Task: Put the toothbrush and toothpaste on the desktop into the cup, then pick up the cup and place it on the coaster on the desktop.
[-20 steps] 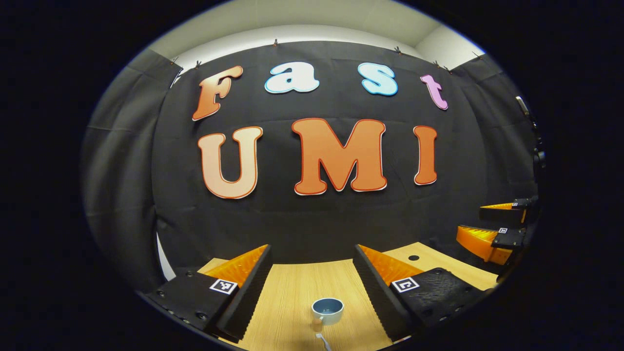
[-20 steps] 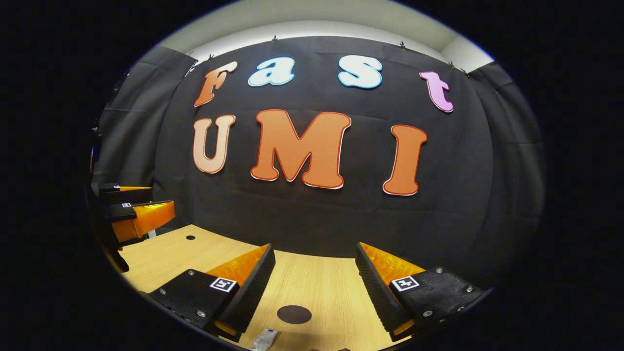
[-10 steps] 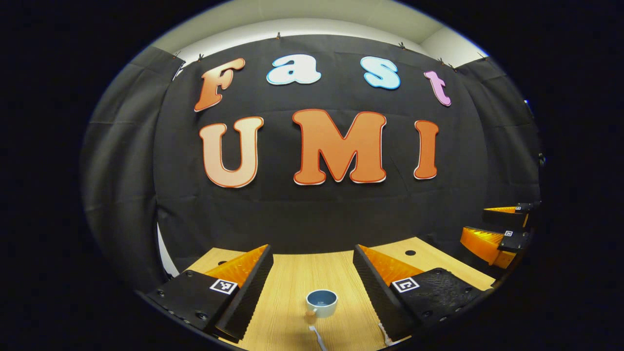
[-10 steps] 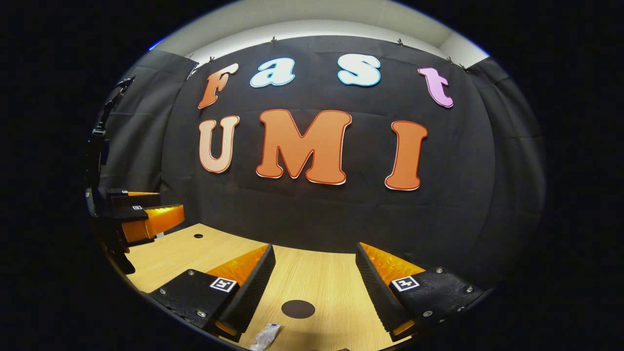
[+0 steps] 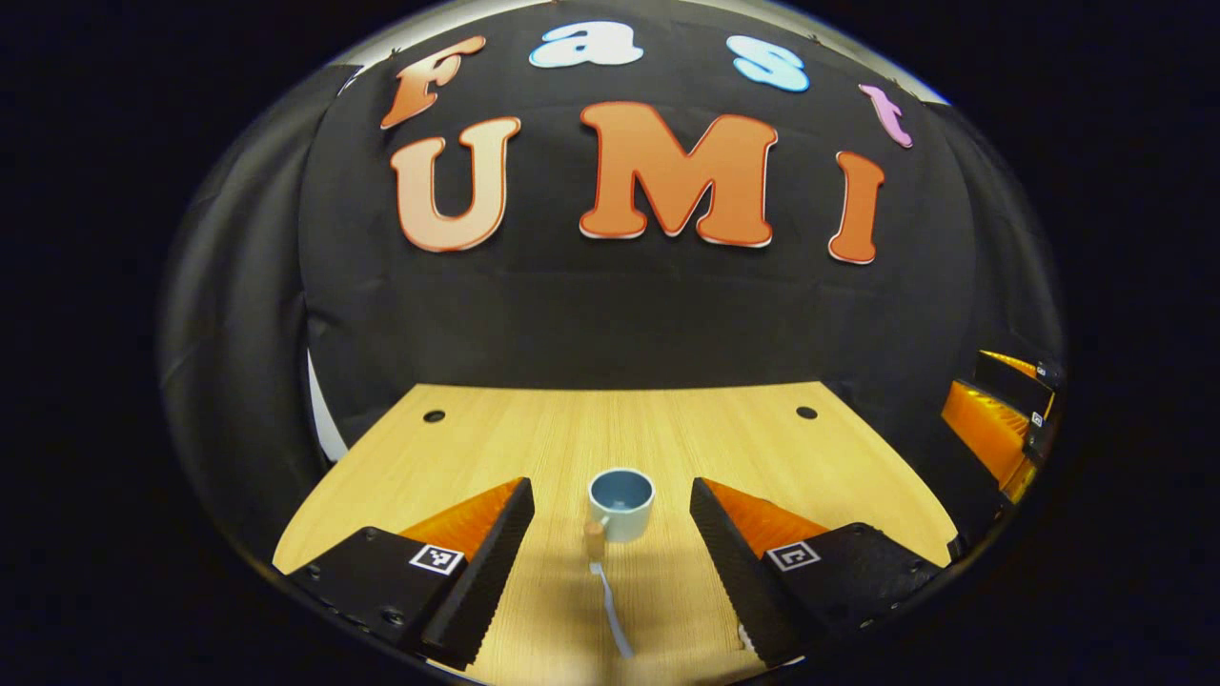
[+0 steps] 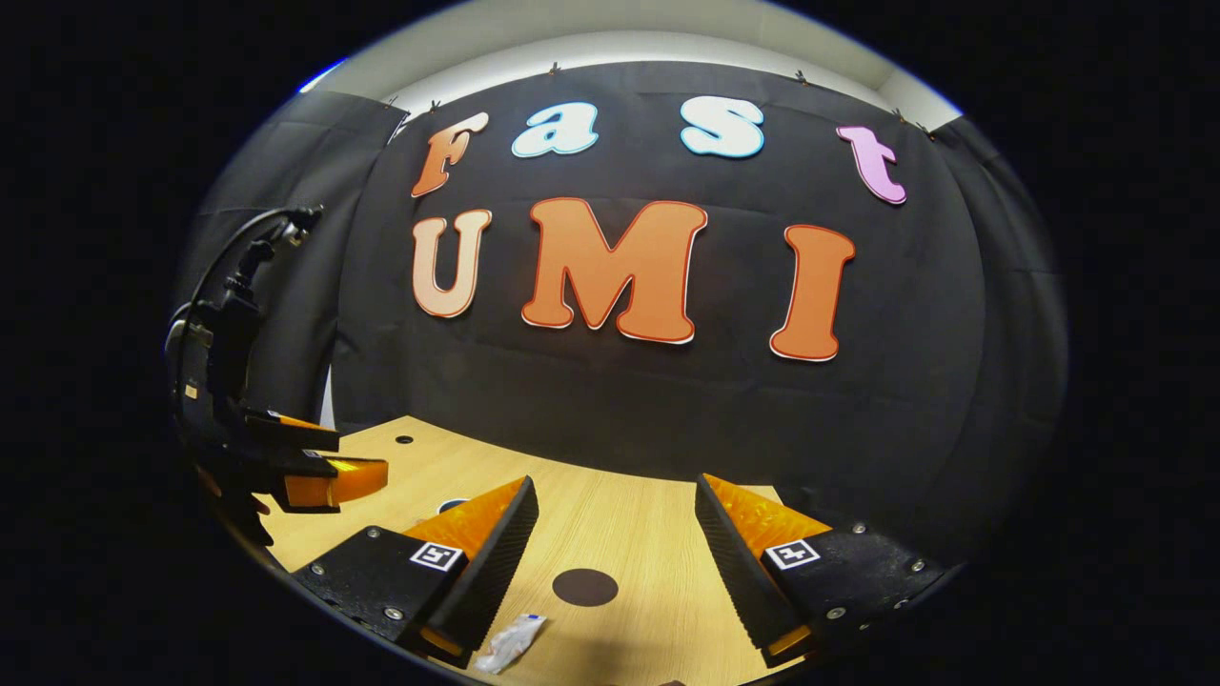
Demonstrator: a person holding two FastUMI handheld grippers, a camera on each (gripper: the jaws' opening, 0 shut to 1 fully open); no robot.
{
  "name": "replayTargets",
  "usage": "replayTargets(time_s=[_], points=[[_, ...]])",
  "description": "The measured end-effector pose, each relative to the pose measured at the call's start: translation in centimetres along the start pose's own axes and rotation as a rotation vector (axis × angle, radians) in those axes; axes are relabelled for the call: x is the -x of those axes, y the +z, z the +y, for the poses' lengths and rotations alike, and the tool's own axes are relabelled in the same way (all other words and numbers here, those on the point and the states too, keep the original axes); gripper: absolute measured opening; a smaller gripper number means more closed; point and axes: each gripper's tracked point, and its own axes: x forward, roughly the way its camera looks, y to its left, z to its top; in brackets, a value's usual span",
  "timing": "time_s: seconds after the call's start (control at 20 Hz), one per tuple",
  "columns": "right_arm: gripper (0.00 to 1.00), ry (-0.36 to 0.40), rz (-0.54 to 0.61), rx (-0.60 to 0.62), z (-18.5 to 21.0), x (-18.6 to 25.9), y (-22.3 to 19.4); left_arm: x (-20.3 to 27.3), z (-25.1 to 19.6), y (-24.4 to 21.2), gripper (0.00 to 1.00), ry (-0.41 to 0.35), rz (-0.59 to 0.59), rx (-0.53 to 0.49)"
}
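- Left gripper view looks down along the left tool (image 5: 610, 553), whose fingers stand spread wide with nothing between them, hovering above the wooden surface (image 5: 477, 448).
- The cup (image 5: 620, 503) stands upright and empty on the surface, ahead of this tool and between the lines of its fingers. The toothbrush (image 5: 608, 610) lies flat just in front of the cup, its head end pointing toward it.
- In the right gripper view, the right tool (image 6: 615, 562) is also spread and empty. The dark round coaster (image 6: 584, 587) lies on the surface between its fingers, and the crumpled toothpaste (image 6: 510, 642) tube lies near the lower-left finger, apart from the coaster.
- Judging from this, the task is at its very start: nothing is in the cup yet, and the first pick is being lined up.
- The next move probably calls for lowering the left tool over the toothbrush handle and closing across its thin width.
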Motion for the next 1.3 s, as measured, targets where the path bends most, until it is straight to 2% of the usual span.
replayTargets(time_s=[0.2,0.4,0.7,0.95,1.1,1.3], points=[[0.99,0.024,0.031,0.002,-0.4,0.2,-1.1,-0.9,0.1,-4.5,0.99,0.013,0.166,0.047],[0.99,0.028,0.085,-0.009,-0.2,0.1,-2.6,-1.8,-0.1,-9.3,1.0,-0.011,0.347,0.09],[0.99,0.018,0.225,-0.068,1.4,-0.1,-6.3,-2.7,0.5,-14.3,1.0,-0.008,0.576,0.136],[1.0,0.004,0.377,-0.102,2.7,-0.1,-10.0,-4.2,1.3,-17.8,1.0,-0.001,0.719,0.171],[1.0,0.017,0.469,-0.157,4.1,0.0,-12.2,-5.2,1.2,-19.6,1.0,-0.002,0.776,0.156],[1.0,0.014,0.579,-0.168,5.5,0.2,-14.7,-6.0,1.6,-20.7,1.0,0.015,0.831,0.121]])
